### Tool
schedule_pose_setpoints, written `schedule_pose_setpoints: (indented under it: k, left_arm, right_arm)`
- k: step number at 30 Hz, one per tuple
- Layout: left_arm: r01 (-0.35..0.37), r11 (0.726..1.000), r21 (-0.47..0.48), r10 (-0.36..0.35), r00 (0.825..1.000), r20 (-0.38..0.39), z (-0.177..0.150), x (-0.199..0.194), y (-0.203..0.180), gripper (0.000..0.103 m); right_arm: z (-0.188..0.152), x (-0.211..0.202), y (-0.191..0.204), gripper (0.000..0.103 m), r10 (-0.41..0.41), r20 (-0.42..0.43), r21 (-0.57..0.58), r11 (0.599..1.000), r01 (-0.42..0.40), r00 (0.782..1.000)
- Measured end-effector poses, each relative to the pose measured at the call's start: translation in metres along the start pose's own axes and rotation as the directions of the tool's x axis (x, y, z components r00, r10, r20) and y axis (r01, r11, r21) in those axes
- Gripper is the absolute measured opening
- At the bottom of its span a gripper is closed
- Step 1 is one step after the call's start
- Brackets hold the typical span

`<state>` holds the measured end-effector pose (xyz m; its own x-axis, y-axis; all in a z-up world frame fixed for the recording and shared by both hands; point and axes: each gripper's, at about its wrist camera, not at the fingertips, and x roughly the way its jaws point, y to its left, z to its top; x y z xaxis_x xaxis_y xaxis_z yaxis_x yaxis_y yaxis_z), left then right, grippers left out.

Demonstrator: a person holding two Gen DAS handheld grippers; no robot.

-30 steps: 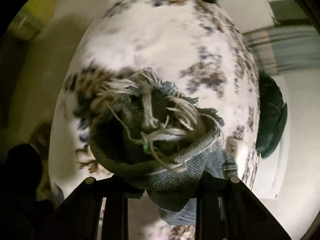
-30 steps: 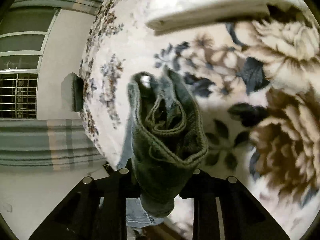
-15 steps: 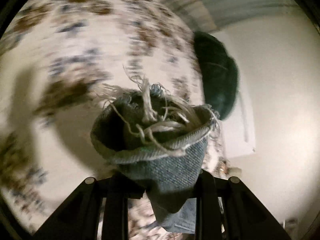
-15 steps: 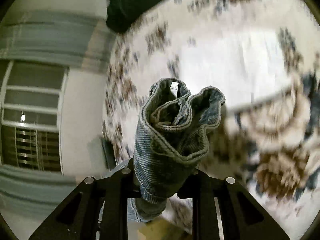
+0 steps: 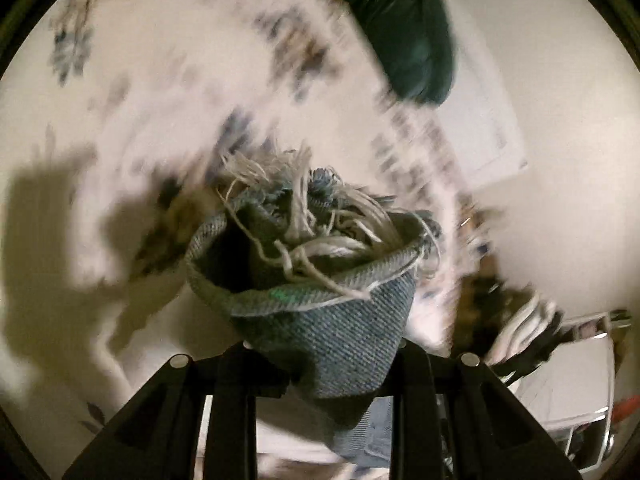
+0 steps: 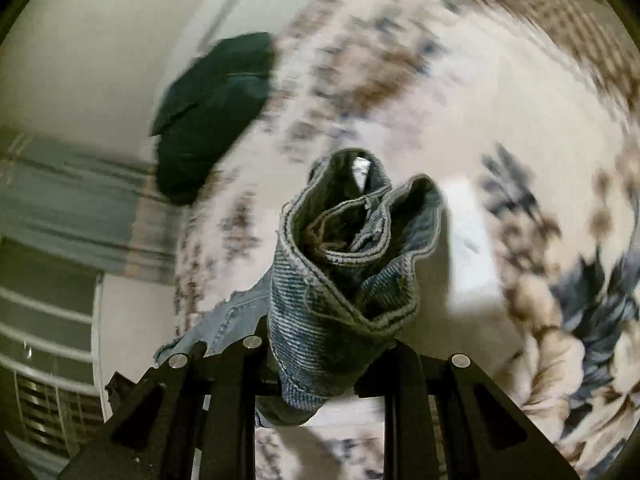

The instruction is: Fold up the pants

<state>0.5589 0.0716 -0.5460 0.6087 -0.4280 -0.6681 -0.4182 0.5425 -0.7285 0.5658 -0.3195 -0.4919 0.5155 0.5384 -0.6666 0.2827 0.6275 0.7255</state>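
Note:
Both grippers hold blue denim pants up over a bed with a floral cover. My left gripper (image 5: 324,356) is shut on the frayed hem of a pant leg (image 5: 320,276), with white threads sticking up. My right gripper (image 6: 328,352) is shut on a bunched hemmed edge of the pants (image 6: 344,276); more denim hangs down to its left (image 6: 224,320). The rest of the pants is hidden below the grippers.
The floral bed cover (image 5: 168,92) (image 6: 460,128) lies beneath, blurred. A dark green cushion (image 5: 404,28) (image 6: 212,112) sits at the bed's edge. Striped curtains and a window (image 6: 60,216) are at left. Clutter and a white object (image 5: 552,344) lie to the right.
Both grippers have swung over the bed with the pants held; the cushion has shifted toward the top of each view. The grip on the denim is unchanged.

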Motion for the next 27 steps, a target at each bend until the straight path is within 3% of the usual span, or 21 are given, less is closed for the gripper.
schedule_pose_setpoints:
  k: [2,5,7,11,16,23,27]
  left_arm:
    - [-0.017,1.0,-0.018,0.016,0.999,-0.043,-0.008,0.012,0.02,0.022]
    - [-0.015,0.999,0.034,0.017,0.998,-0.055,-0.016,0.01,0.025,0.025]
    - [-0.021,0.997,0.069,0.026,0.997,-0.078,-0.015,0.008,0.021,0.026]
    - [-0.025,0.999,0.041,0.03,0.991,-0.129,-0.02,-0.005,0.021,0.029]
    - [-0.034,0.998,0.044,0.04,0.991,-0.131,-0.029,-0.018,0.016,0.034]
    - [-0.073,0.995,0.071,0.085,0.979,-0.186,-0.028,-0.018,0.011,0.034]
    - [-0.068,0.995,0.069,0.08,0.98,-0.184,-0.019,-0.01,0.012,0.035]
  right_arm:
    - [-0.009,0.006,-0.019,0.023,0.001,0.003,0.02,1.0,-0.001,1.0]
    - [-0.02,0.009,-0.032,0.024,0.013,0.009,0.019,1.0,-0.013,1.0]
    - [-0.022,0.009,-0.038,0.028,0.007,-0.005,0.03,1.0,-0.007,1.0]
    - [-0.023,0.016,-0.063,0.037,0.011,-0.043,0.08,0.997,-0.008,0.999]
    - [-0.032,-0.002,-0.073,0.039,-0.018,-0.017,0.08,0.997,0.019,1.0]
    - [-0.044,-0.014,-0.072,0.039,-0.121,-0.025,0.032,0.992,0.121,0.992]
    - [-0.044,-0.014,-0.074,0.039,-0.105,-0.014,0.054,0.993,0.106,0.994]
